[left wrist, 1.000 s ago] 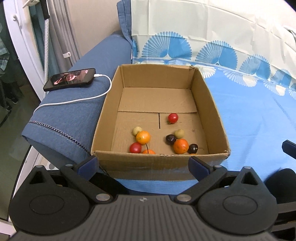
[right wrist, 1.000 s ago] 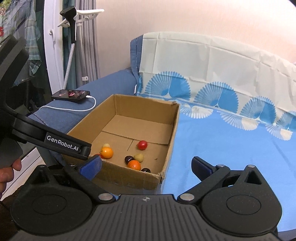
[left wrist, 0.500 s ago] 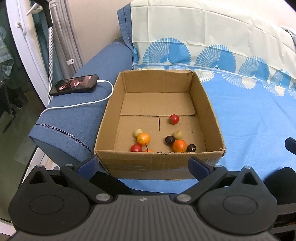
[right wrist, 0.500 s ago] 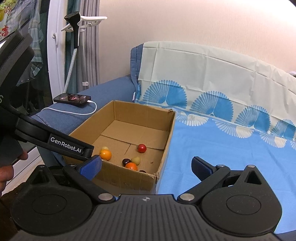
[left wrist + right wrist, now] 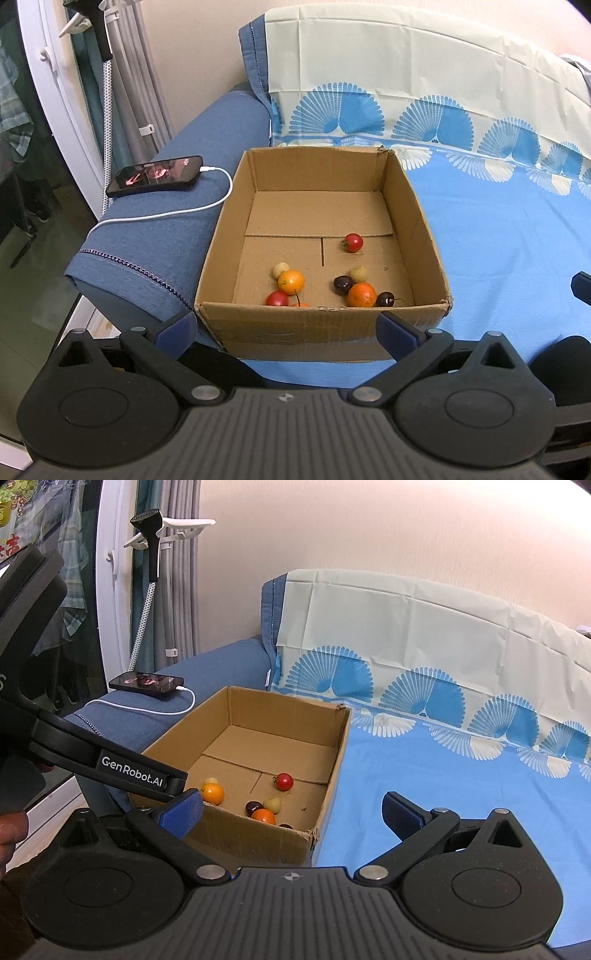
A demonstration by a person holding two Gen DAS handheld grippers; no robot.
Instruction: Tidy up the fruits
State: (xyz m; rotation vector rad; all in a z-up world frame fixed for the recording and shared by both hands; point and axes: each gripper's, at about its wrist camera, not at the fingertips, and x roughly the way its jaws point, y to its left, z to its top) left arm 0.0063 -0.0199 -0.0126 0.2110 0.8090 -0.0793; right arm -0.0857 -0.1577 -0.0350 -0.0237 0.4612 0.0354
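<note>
Both sets of jaws are held spread and empty: the left gripper (image 5: 287, 326) is poised just short of the near wall of the cardboard box (image 5: 314, 328), while the right gripper (image 5: 291, 812) is held off to the box's near right corner, over the blue patterned sheet (image 5: 461, 794). The fruits are seen inside the box, gathered toward its near edge: an orange (image 5: 291, 281) with a pale fruit (image 5: 279, 270) and a red one (image 5: 276, 298) near the left corner, a second orange (image 5: 361, 295) flanked by two dark cherries (image 5: 342, 283) toward the right, and a lone red fruit (image 5: 353, 242) nearer the middle. All of them lie straight ahead of and below the left jaws, which are judged the nearer pair; being round, the fruits present no long axis. A phone (image 5: 155, 175) on a white cable (image 5: 192, 210) is left on the sofa armrest beside the box's left wall
</note>
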